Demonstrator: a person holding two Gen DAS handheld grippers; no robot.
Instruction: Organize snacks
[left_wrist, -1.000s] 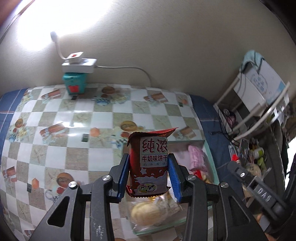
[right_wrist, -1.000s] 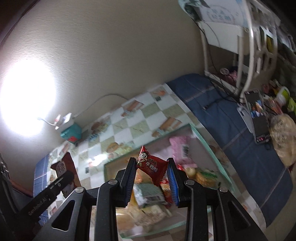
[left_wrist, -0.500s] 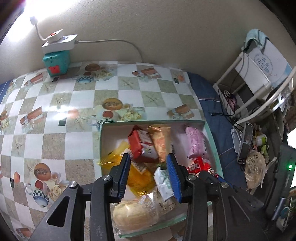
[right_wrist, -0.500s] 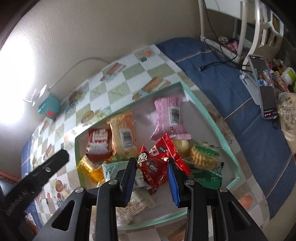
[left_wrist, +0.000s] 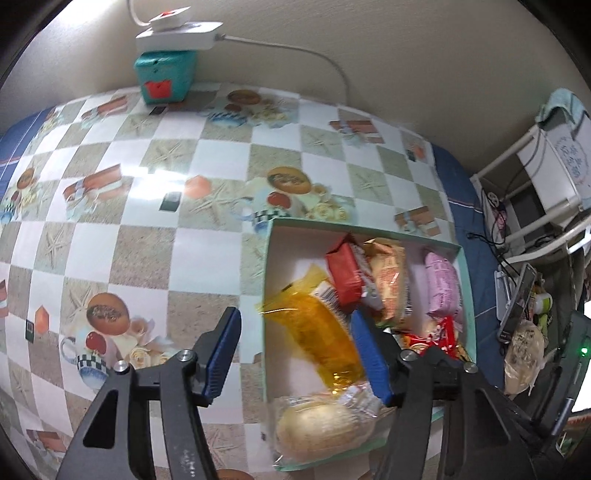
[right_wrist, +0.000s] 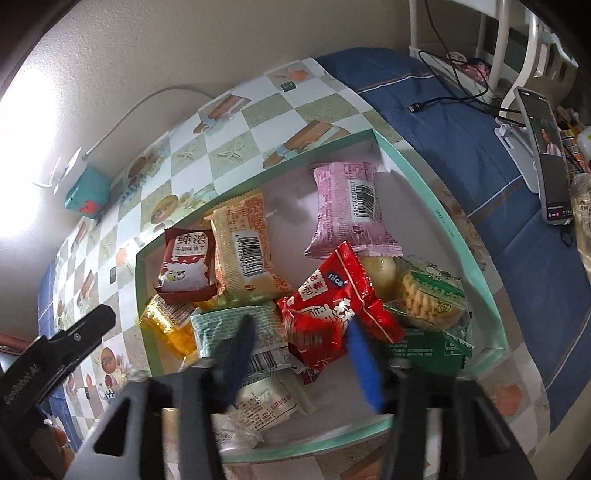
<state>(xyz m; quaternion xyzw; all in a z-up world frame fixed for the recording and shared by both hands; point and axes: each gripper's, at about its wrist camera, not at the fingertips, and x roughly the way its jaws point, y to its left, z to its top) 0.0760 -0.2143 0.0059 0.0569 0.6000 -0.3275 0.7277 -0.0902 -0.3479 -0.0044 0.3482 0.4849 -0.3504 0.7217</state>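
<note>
Checkered tablecloth (left_wrist: 155, 258) holds mint-rimmed box (right_wrist: 439, 206) heaped with snack packets (right_wrist: 332, 314).

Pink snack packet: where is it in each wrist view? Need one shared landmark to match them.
Left wrist: pink snack packet lies at the right side of the box, by its right wall.
Right wrist: pink snack packet lies at the box's far end, barcode up.
Shared landmark: teal block by the wall.

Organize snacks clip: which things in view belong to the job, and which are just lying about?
Job: mint box; red biscuit pack; pink pack; red pouch; yellow packet.
Lying about: phone; power strip; teal block; cable.
</note>
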